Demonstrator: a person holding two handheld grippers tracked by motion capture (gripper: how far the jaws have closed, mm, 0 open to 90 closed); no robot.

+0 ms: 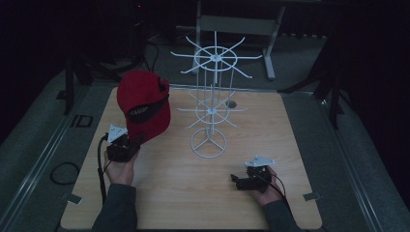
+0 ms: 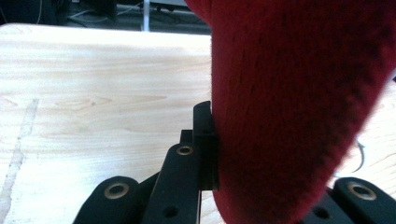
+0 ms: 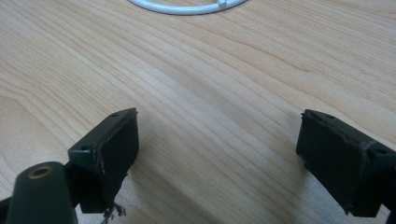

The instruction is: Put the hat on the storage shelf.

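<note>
**Red cap held up in my left gripper, right gripper idle**

My left gripper (image 1: 129,144) is clamped on the red cap (image 1: 145,104), holding it up off the table (image 1: 270,125) at the near-left part of the board. In the high view the cap rises above my left hand (image 1: 121,166), its crown toward the far side and a dark band with lettering across it; I cannot read the words. In the left gripper view the red fabric (image 2: 299,107) presses against the inner face of one black jaw, and the other jaw is hidden behind the cloth.

The white wire rack (image 1: 212,96) stands upright in the middle of the table, just to the right of the cap and apart from it. It has a round ring base, a central post and two tiers of spokes; the spokes carry nothing.

My right gripper (image 1: 241,181) rests low over the near-right part of the table, in my right hand (image 1: 266,191). In the right gripper view (image 3: 217,140) its jaws stand wide apart with bare wood between them, and the rim of the rack's base ring (image 3: 187,8) shows at the far edge.
</note>
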